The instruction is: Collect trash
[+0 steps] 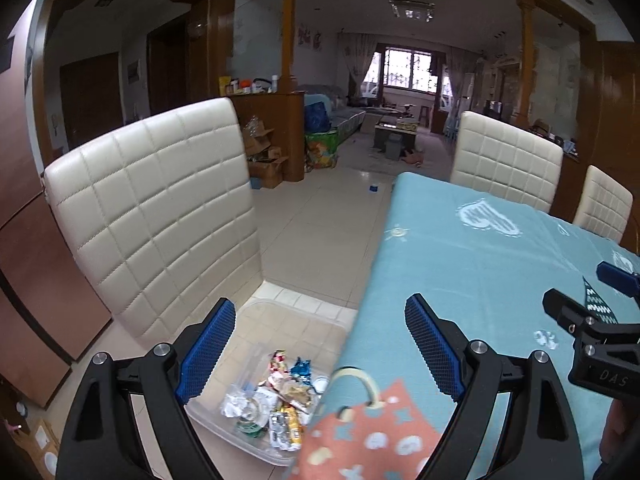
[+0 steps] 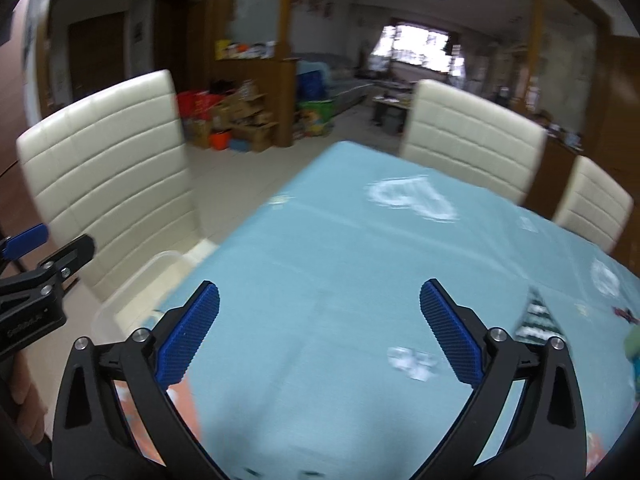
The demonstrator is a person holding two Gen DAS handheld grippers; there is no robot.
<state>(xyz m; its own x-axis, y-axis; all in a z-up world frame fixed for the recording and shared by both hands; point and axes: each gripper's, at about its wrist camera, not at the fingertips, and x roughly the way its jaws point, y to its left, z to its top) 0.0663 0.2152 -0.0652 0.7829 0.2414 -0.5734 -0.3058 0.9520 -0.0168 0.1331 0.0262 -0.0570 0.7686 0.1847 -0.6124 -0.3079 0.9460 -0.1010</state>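
Two rooms opening beyond wooden pillars, dim and too cluttered at the back to read. Nearer, three cream quilted chairs: one drawn close at the left, probably to carry the bin at desk height, two across the far edge. Desk under a pale blue printed cloth, bare of rubbish as far as either view reaches, though the near edge and right corner fall outside both pictures. Clear plastic bin on the seat of the near chair, tucked just beside the desk edge, likely so scraps can drop straight in. Trash heaped inside it: crumpled white paper, foil and coloured wrappers, partly hidden by the overhanging cloth with its coral patch. Left tongs released, spread wide above the bin and desk edge, nothing between them. Right tongs released too, gaping over bare cloth, empty; that view blurred, so the small white marks on the cloth read as print rather than litter, not certain. Collection judged nearly or fully done.
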